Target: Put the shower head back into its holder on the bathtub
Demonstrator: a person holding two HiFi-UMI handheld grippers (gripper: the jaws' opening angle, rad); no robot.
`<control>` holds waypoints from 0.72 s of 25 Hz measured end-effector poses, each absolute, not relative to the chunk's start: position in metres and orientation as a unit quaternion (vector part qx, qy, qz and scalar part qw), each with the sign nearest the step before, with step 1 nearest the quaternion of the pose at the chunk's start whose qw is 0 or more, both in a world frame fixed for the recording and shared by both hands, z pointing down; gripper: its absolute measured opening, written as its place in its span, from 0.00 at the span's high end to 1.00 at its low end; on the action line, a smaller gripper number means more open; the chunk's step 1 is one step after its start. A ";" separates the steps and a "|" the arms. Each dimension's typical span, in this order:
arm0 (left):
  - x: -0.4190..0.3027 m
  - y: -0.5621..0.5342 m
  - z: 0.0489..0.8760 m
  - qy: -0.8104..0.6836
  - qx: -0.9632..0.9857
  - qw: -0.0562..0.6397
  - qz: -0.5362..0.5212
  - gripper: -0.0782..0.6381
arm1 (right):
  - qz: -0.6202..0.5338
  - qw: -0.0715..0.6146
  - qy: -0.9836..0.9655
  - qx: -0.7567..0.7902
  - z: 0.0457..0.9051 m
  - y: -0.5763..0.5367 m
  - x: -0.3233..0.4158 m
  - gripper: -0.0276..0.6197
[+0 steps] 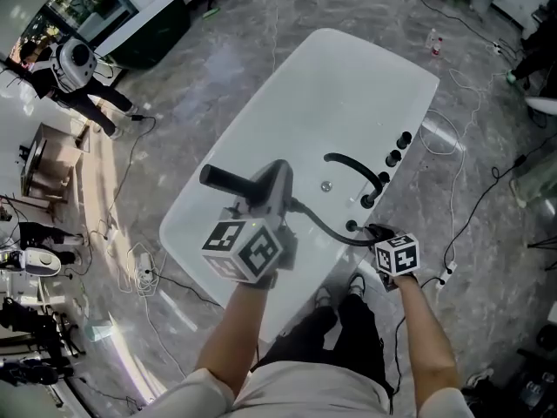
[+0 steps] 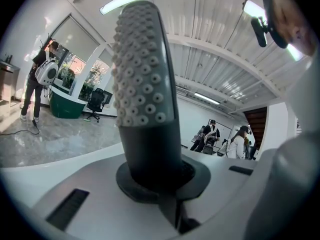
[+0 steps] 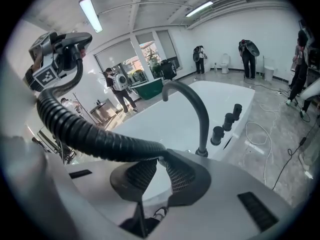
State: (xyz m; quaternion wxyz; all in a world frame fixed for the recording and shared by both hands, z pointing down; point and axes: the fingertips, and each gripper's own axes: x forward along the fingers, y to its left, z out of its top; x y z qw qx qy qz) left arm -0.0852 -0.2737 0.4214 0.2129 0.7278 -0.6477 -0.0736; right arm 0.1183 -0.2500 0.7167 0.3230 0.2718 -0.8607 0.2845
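The dark stick-shaped shower head (image 1: 228, 182) (image 2: 142, 84), its nozzle face studded with pale nubs, hangs over the white bathtub (image 1: 348, 85). My left gripper (image 1: 270, 190) (image 2: 160, 184) is shut on its handle. A black ribbed hose (image 1: 326, 226) (image 3: 85, 131) runs from it to my right gripper (image 1: 376, 232) (image 3: 155, 169), which is shut on the hose just above the tub's right rim. A dark round holder (image 1: 352, 225) sits on that rim right beside the right gripper.
A black arched faucet (image 1: 357, 171) (image 3: 197, 109) and three black knobs (image 1: 396, 151) (image 3: 227, 119) line the tub's right rim. Cables (image 1: 461, 225) trail over the marble floor to the right. People (image 1: 74, 68) stand at the far left.
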 end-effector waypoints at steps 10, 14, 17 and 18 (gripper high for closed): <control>-0.074 -0.283 0.430 -0.642 0.738 0.194 -0.073 0.87 | 0.255 0.354 -0.863 0.254 0.792 -0.257 0.101 0.85; -0.063 -0.290 0.437 -0.645 0.738 0.188 -0.067 0.87 | 0.237 0.372 -0.864 0.241 0.823 -0.259 0.098 0.85; -0.052 -0.291 0.446 -0.643 0.743 0.179 -0.055 0.87 | 0.234 0.376 -0.864 0.240 0.845 -0.258 0.100 0.85; -0.050 -0.291 0.449 -0.642 0.745 0.174 -0.052 0.87 | 0.228 0.377 -0.866 0.238 0.850 -0.258 0.099 0.85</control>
